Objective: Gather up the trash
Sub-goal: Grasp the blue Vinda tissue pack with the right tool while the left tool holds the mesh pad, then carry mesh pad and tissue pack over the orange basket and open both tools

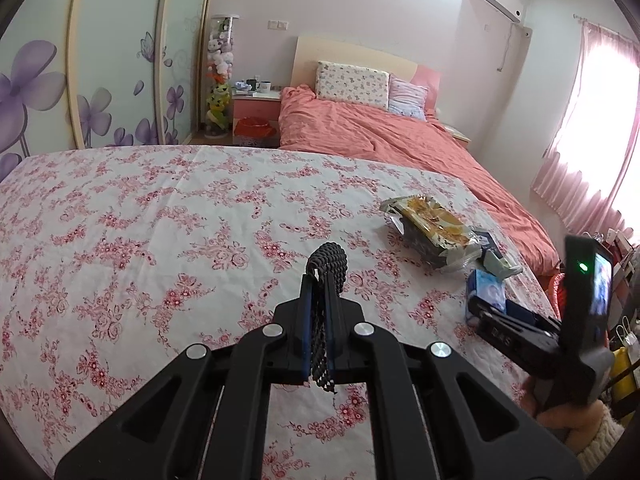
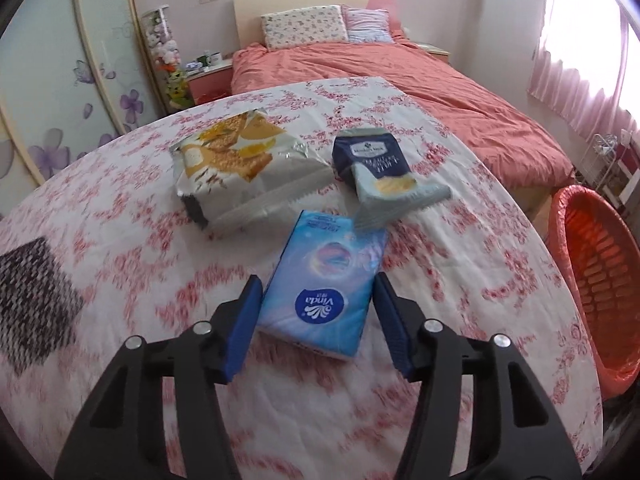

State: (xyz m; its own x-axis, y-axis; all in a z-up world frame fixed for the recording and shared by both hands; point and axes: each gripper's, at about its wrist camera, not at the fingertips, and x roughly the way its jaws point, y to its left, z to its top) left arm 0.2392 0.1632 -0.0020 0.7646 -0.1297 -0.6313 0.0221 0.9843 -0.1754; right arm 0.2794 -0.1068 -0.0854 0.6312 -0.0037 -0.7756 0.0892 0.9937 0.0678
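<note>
- The tissue pack [image 2: 324, 296] lies flat on the table [image 2: 120, 220], which is covered by a flowered cloth, directly between the spread blue fingers [image 2: 244, 328] of the right gripper [image 2: 316, 324].
- The pack's long axis runs away from the camera, roughly in line with the fingers, so its two long sides face the pads; neither pad looks to be touching it yet, though motion blur makes this hard to judge.
- The left gripper [image 1: 320, 308] is closed on a dark woven strap [image 1: 328, 264] and sits well to the left of the trash, so the right hand is the nearer one.
- Beyond the pack lie a yellow snack bag [image 2: 236, 164] and a dark blue packet [image 2: 380, 164], the packet's torn end touching the pack's far corner.
- An orange bin [image 2: 596, 280] stands off the table's right edge, likely the drop point.
</note>
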